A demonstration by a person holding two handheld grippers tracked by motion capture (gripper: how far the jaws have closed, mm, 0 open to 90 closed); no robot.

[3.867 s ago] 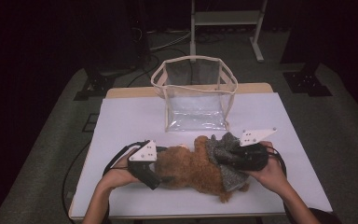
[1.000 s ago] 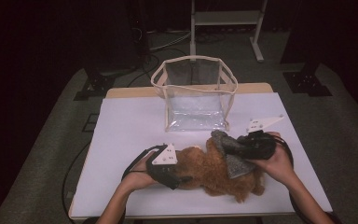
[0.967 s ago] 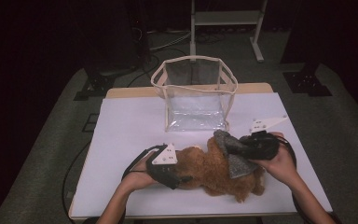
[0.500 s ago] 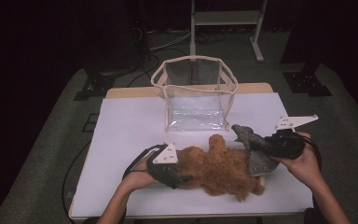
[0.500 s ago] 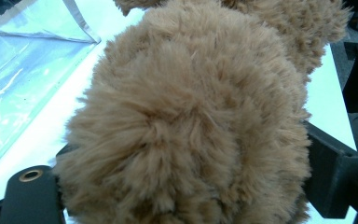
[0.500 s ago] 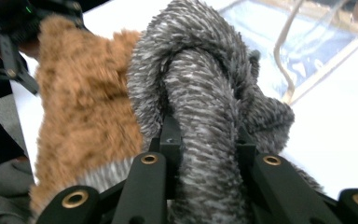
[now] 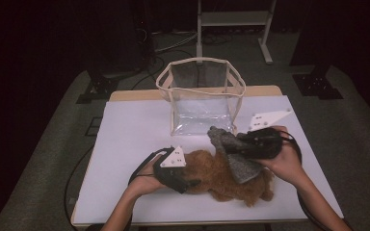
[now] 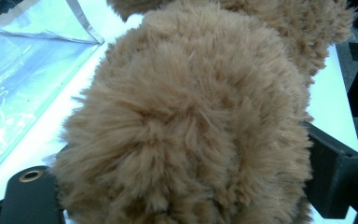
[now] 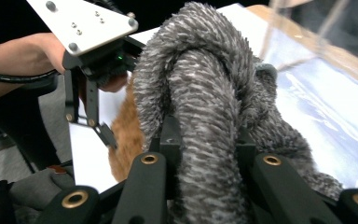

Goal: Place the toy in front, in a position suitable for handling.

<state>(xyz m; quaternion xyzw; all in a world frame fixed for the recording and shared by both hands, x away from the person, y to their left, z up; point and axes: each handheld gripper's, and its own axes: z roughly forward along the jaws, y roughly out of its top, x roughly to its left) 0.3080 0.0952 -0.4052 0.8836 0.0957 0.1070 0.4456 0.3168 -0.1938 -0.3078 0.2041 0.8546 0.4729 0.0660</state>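
No readable writing or labels. Left gripper [image 7: 189, 184] clamped on one brown plush toy [image 7: 221, 178] lying on the white table [image 7: 135, 130]; right gripper [image 7: 231, 147] clamped on its grey scarf [image 7: 238, 159] (one clear bag [image 7: 200, 96] stands just behind)
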